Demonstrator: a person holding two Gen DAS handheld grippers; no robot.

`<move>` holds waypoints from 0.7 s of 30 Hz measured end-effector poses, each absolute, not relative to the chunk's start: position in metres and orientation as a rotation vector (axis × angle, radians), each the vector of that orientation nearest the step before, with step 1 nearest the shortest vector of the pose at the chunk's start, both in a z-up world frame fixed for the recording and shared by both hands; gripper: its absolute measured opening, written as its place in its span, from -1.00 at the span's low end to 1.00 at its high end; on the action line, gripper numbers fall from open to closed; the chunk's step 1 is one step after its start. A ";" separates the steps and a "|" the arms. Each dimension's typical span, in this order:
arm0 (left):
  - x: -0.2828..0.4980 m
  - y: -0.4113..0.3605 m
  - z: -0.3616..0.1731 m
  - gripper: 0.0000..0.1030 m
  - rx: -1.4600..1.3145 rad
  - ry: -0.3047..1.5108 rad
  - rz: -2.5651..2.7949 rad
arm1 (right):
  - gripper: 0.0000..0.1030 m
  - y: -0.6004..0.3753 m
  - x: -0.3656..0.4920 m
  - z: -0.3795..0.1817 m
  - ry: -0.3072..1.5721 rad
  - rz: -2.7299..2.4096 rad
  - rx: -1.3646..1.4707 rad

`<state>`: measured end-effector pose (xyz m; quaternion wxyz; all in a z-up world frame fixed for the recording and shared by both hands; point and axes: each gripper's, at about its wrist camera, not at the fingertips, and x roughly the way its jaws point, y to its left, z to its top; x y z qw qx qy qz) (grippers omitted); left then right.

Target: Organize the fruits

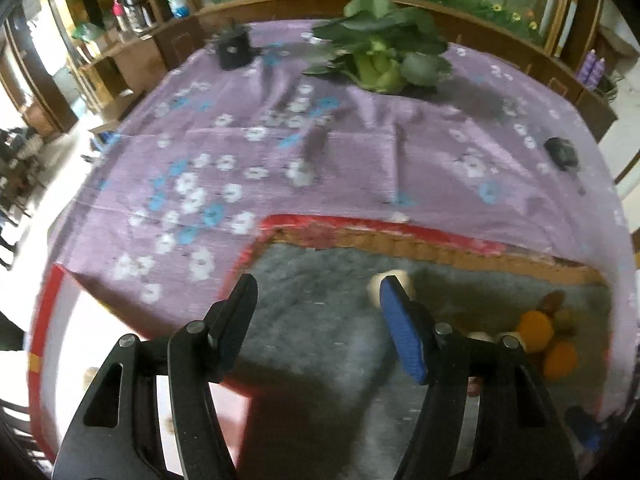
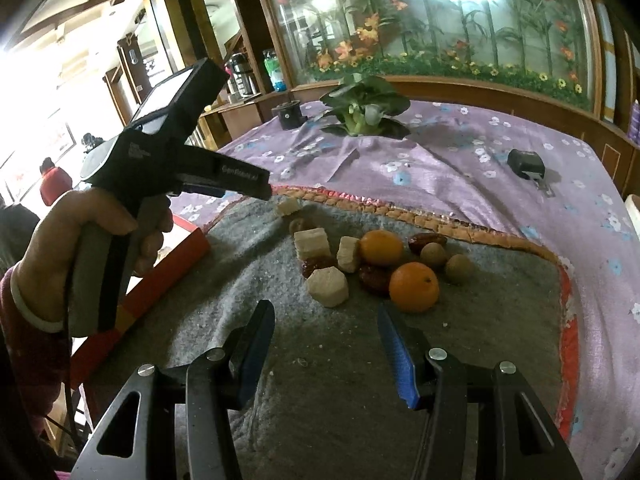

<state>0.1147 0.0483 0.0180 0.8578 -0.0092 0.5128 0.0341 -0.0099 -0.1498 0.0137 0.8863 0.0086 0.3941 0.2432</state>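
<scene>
Two oranges (image 2: 414, 286) (image 2: 381, 247), red dates (image 2: 427, 239), brown longans (image 2: 458, 268) and several pale cut chunks (image 2: 327, 287) lie together on a grey felt mat (image 2: 360, 360). My right gripper (image 2: 326, 324) is open and empty, just short of the near orange and chunk. My left gripper (image 1: 318, 292) is open and empty above the mat's left part; a pale chunk (image 1: 394, 280) shows behind its right finger, and the oranges (image 1: 534, 330) lie to its right. The right wrist view shows the left gripper's body (image 2: 176, 148) held in a hand.
A red and white box (image 2: 168, 280) lies at the mat's left edge, also in the left wrist view (image 1: 60, 320). On the purple flowered cloth (image 1: 280, 152) stand a leafy green vegetable (image 1: 378, 52), a black cylinder (image 1: 234, 48) and a small black device (image 2: 526, 164).
</scene>
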 end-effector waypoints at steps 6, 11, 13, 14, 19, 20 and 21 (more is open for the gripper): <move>0.127 0.030 0.008 0.26 -0.016 1.115 0.054 | 0.01 -0.153 -0.009 0.012 0.824 0.509 0.029; 0.139 0.032 -0.005 0.12 -0.110 1.164 0.000 | 0.01 -0.153 -0.009 0.011 0.828 0.516 0.036; 0.138 0.032 -0.009 -0.24 -0.116 1.172 -0.007 | 0.01 -0.152 -0.010 0.011 0.827 0.520 0.032; 0.138 0.032 -0.008 -0.39 -0.121 1.164 -0.012 | 0.01 -0.151 -0.010 0.011 0.824 0.524 0.030; 0.125 0.036 0.011 -0.53 -0.108 1.115 -0.010 | 0.01 -0.142 -0.003 0.017 0.839 0.545 0.007; 0.119 0.040 0.019 -0.53 -0.110 1.096 -0.008 | 0.01 -0.138 0.002 0.020 0.834 0.550 -0.010; 0.115 0.046 0.025 -0.53 -0.119 1.081 -0.011 | 0.01 -0.134 0.005 0.023 0.829 0.552 -0.021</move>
